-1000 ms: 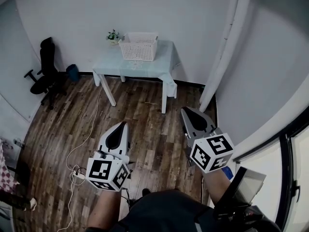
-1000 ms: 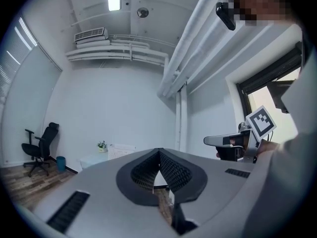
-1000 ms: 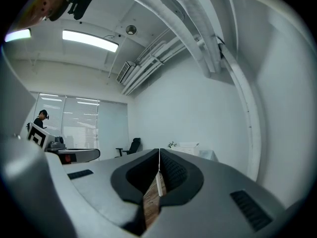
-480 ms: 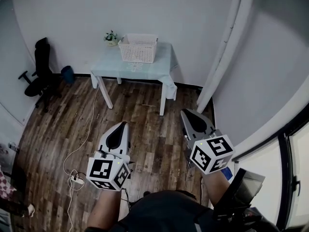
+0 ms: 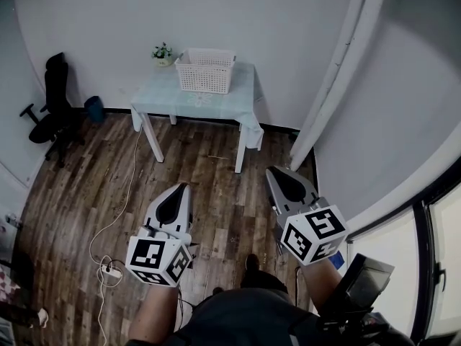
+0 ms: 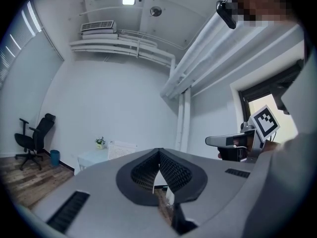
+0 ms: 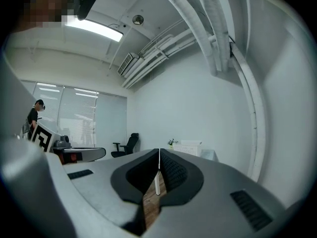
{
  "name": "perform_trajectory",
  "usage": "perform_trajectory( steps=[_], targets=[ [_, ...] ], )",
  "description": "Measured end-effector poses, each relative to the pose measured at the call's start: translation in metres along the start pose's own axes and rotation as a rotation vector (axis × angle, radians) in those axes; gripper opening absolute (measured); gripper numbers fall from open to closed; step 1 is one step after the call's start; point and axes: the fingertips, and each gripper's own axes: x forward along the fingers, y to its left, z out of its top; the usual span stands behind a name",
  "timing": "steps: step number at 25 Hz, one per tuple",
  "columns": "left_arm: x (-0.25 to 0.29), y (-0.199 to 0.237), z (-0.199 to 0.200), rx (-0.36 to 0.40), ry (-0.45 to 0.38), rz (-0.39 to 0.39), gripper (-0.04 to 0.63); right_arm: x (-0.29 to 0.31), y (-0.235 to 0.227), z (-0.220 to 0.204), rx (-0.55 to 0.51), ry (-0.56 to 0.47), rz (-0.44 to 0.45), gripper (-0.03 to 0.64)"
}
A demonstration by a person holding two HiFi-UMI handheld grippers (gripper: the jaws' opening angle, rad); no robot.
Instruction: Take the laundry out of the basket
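Clenched tip to tip with nothing between them, left tongs (image 5: 184, 186) and right tongs (image 5: 272, 170) hang side by side above the wooden floor (image 5: 86, 186), pointing toward the far wall. A white laundry basket (image 5: 206, 71) stands on the pale table (image 5: 216, 105) against that wall, well apart from both tongs; its contents cannot be made out. A small potted plant (image 5: 161, 52) sits just beside the basket, and a black office chair (image 5: 47, 103) stands left of the table.
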Motion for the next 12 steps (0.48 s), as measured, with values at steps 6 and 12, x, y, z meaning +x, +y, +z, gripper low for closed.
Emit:
perform_trajectory(
  steps=[6, 12],
  targets=[
    [0.03, 0.019, -0.003, 0.018, 0.035, 0.04, 0.008, 0.038, -0.019, -0.002, 0.065, -0.006, 0.046, 0.017],
    [0.079, 0.035, 0.012, 0.059, 0.029, 0.071, 0.008, 0.086, -0.055, 0.012, 0.057, -0.041, 0.082, 0.017]
  ],
)
